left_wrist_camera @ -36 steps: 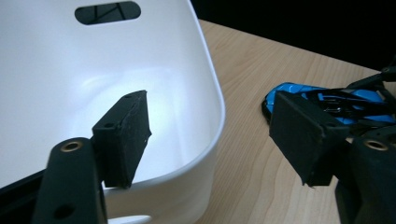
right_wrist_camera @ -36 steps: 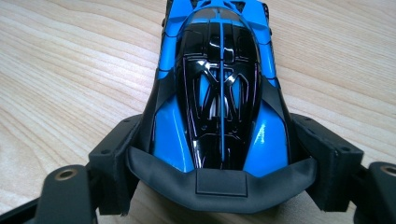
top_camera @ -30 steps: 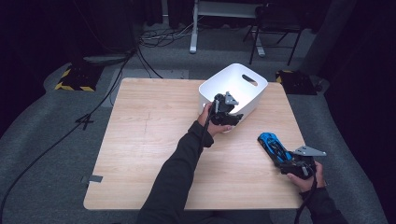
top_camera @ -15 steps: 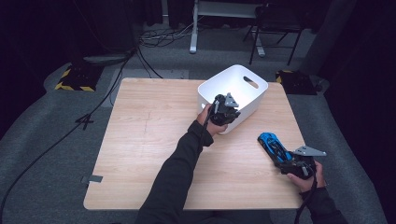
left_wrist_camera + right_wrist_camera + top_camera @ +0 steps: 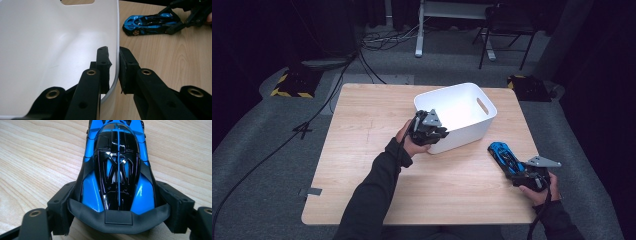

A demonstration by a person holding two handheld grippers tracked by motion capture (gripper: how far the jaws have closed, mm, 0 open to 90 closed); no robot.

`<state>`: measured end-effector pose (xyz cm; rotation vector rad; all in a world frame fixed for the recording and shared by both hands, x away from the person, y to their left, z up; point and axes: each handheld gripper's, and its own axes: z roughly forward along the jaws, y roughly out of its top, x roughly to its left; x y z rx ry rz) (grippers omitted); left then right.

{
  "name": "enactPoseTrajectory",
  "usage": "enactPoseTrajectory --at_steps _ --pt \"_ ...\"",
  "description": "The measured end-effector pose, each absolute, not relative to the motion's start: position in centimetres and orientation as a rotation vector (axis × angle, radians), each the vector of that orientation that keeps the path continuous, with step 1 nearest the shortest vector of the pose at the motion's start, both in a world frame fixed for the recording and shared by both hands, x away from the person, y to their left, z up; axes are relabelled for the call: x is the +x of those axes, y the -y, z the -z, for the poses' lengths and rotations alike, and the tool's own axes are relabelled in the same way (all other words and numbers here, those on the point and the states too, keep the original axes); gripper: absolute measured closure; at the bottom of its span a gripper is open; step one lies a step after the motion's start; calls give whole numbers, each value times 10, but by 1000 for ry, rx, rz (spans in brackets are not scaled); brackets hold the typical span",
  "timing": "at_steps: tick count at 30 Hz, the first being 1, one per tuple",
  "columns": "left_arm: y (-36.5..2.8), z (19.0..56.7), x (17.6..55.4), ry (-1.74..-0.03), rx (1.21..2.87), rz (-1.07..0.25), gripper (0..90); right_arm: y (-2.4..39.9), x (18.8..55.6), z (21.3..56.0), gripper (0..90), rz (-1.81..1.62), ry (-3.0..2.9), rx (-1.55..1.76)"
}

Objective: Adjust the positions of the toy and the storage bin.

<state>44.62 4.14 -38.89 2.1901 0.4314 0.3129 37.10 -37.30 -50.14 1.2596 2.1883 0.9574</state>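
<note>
A white plastic bin with a handle slot stands at the back right of the wooden table. My left gripper is shut on the bin's near-left wall, one jaw inside and one outside, as the left gripper view shows at the bin and the gripper. A blue and black toy car lies on the table to the right of the bin. My right gripper is shut on its rear end; in the right gripper view the jaws press both flanks of the car. The car also appears beyond the bin.
The table's left half and front are bare wood. On the grey floor behind it are cables, a yellow-and-black striped block, a chair and a desk frame. A dark box sits off the back right corner.
My left hand has pulled left and toward the person, and the bin has slid that way with it. The right gripper and the car have stayed put.
</note>
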Motion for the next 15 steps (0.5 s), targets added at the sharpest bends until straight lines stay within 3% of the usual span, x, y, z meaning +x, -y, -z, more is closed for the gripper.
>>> enactPoseTrajectory --at_steps 9,11,15 --pt "-71 383 432 -445 2165 -317 719 373 371 502 241 -962 -2187 1269" --pt "-68 380 430 -475 2148 -314 612 373 372 502 241 -964 -2188 1265" --pt "-46 370 424 -474 2123 -341 487 373 372 502 240 -965 -2189 1272"
